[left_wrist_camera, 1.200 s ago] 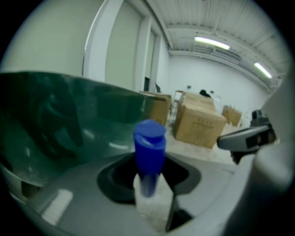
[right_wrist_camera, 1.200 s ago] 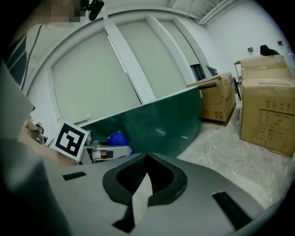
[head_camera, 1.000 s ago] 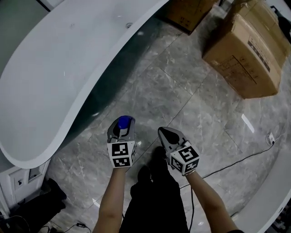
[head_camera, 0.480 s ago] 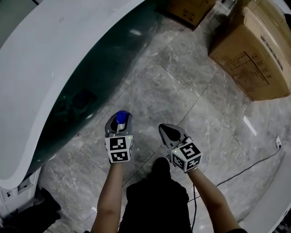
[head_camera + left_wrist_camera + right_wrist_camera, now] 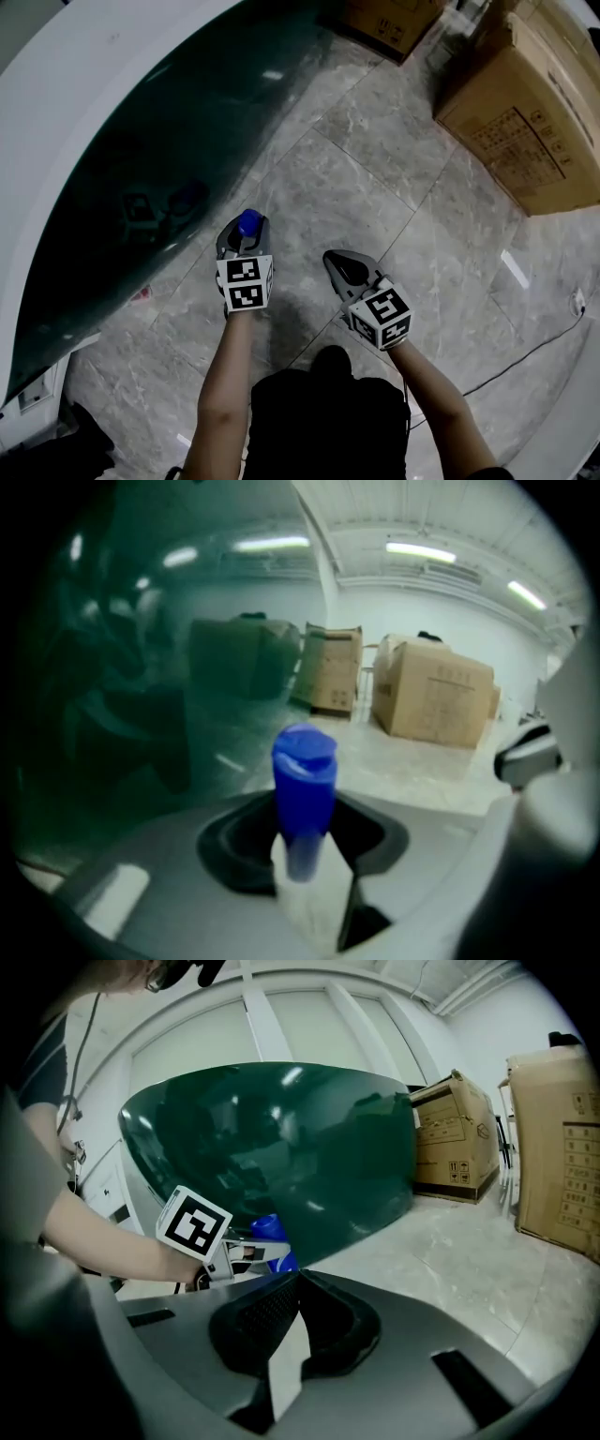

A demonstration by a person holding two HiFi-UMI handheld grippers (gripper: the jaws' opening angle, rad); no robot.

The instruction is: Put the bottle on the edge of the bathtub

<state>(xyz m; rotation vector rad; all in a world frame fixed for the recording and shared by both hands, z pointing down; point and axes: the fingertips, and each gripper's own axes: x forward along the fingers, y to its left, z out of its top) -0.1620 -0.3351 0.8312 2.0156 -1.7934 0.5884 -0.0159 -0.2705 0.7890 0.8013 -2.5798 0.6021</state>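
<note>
A bottle with a blue cap (image 5: 248, 221) stands up between the jaws of my left gripper (image 5: 246, 229), which is shut on it over the grey floor. In the left gripper view the blue cap (image 5: 303, 778) rises out of the left gripper (image 5: 302, 855), and the bottle's pale body below is mostly hidden. The bathtub has a white rim (image 5: 56, 122) and a glossy dark green side (image 5: 159, 159); it curves along the left, just beyond the bottle. My right gripper (image 5: 330, 259) is shut and holds nothing, to the right of the left one. The right gripper view shows the right gripper (image 5: 295, 1283), with the tub's side (image 5: 281, 1147) behind it.
Large cardboard boxes (image 5: 525, 122) stand on the marble floor at the far right, and another box (image 5: 389, 23) sits at the top. A black cable (image 5: 506, 361) runs across the floor at the lower right. The person's dark trousers (image 5: 323, 412) fill the bottom centre.
The tub has slid left and closer in the head view, showing more of its green side. The left gripper has moved up a little with the bottle. The right gripper has hardly moved.
</note>
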